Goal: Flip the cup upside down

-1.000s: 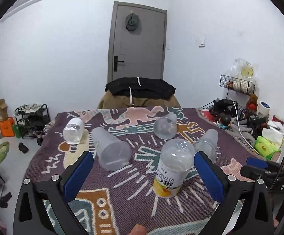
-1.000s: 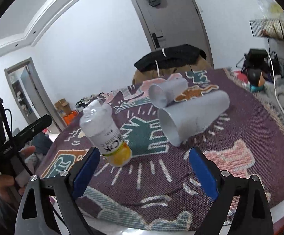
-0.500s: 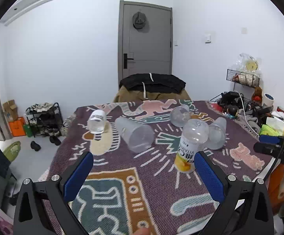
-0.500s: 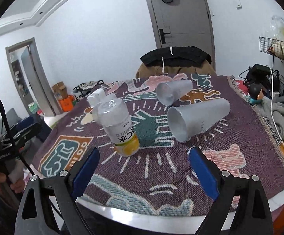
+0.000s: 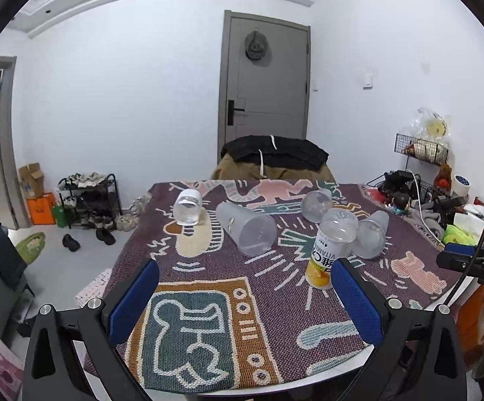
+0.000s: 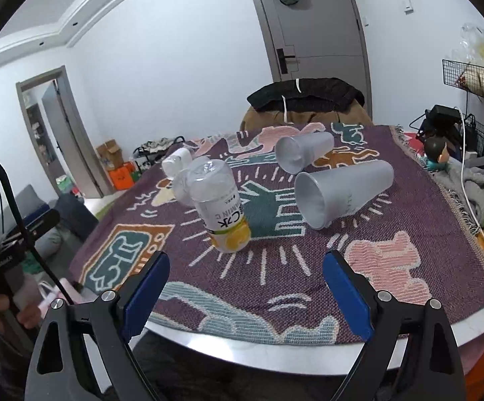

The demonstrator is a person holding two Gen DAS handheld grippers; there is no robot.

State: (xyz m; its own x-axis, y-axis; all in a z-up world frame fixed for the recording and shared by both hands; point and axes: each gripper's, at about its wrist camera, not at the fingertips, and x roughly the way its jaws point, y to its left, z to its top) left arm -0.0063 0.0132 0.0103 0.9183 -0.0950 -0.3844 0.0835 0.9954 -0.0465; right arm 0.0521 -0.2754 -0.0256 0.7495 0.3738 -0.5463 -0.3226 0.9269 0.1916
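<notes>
Several frosted plastic cups lie on their sides on the patterned cloth (image 5: 275,320). In the left wrist view the nearest cup (image 5: 247,229) points its base at me, with others at the far left (image 5: 187,206), the back (image 5: 315,200) and the right (image 5: 370,234). My left gripper (image 5: 244,267) hangs open and empty above the cloth's near edge, well short of them. The right wrist view shows a large cup (image 6: 342,197) with its mouth toward me and a second cup (image 6: 303,152) behind it. My right gripper (image 6: 247,260) is open, empty and short of the large cup.
A clear bottle (image 5: 332,247) (image 6: 221,207) with a yellow label stands among the cups, its label upside down. A chair with dark clothes (image 5: 273,153) sits behind the table. Shoe rack (image 5: 88,200) at left, cluttered wire shelves (image 5: 422,180) at right.
Both grippers have drawn back from the table toward its near edge, so cups and bottle look smaller. Nothing on the cloth has moved, and both grippers stay open.
</notes>
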